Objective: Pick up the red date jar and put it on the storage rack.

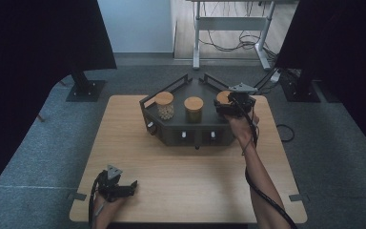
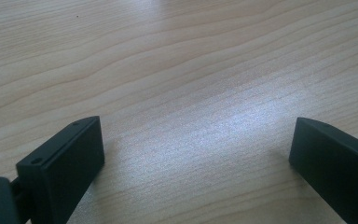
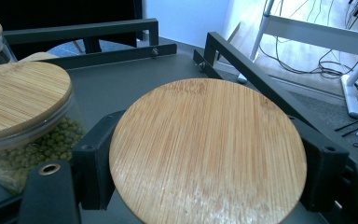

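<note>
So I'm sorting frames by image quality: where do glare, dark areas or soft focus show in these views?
High view: dark curtains black out both upper corners, while the table is evenly lit. Left gripper view: a pale sheen lies on the wood between the left tool jaws. Right gripper view: the bamboo lid has glare at its near edge; the background desk legs look overexposed.

Dim room, pale glare on tabletop [image 2: 223, 126], soft close-up focus

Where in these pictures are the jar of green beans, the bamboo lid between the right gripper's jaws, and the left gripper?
jar of green beans [image 3: 37, 144]: right gripper view, glass wall.
bamboo lid [image 3: 207, 151]: right gripper view, top face.
left gripper [image 1: 132, 184]: high view, between fingertips.
</note>
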A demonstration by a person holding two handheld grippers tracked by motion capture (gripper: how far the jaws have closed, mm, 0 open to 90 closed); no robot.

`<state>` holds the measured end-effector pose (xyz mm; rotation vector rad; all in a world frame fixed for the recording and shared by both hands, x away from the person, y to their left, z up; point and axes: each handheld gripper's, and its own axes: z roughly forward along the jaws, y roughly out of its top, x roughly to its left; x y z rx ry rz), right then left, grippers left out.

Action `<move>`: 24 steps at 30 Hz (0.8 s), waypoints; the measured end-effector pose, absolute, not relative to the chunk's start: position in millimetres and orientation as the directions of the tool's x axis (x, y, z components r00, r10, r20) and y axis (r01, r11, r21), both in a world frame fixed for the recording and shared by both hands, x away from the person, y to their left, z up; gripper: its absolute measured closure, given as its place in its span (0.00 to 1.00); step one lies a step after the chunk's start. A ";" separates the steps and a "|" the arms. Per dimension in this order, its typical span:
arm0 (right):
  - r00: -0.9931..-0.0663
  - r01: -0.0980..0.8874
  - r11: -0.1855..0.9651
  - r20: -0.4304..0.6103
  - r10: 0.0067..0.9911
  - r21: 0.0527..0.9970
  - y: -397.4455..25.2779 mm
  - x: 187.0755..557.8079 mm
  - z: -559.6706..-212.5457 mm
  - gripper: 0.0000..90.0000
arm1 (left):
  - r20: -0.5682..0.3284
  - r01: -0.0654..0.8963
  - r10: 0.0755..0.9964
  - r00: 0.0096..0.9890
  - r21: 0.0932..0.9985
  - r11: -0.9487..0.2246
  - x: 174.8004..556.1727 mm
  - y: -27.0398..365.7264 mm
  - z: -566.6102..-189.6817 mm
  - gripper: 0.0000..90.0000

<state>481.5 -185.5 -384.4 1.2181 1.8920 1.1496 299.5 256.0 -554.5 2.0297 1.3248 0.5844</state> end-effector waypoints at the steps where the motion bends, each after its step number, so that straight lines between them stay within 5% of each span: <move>1: -0.395 0.394 0.202 -0.033 0.918 0.897 -185.2 481.5 -385.1 0.25 | 0.022 0.636 0.919 0.394 0.715 -0.290 299.5 256.0 -554.5 0.03; 24: -0.398 0.416 0.188 -0.008 0.918 0.890 -188.7 485.0 -394.2 0.25 | 0.022 0.636 0.919 0.394 0.716 -0.290 299.5 256.0 -554.5 0.03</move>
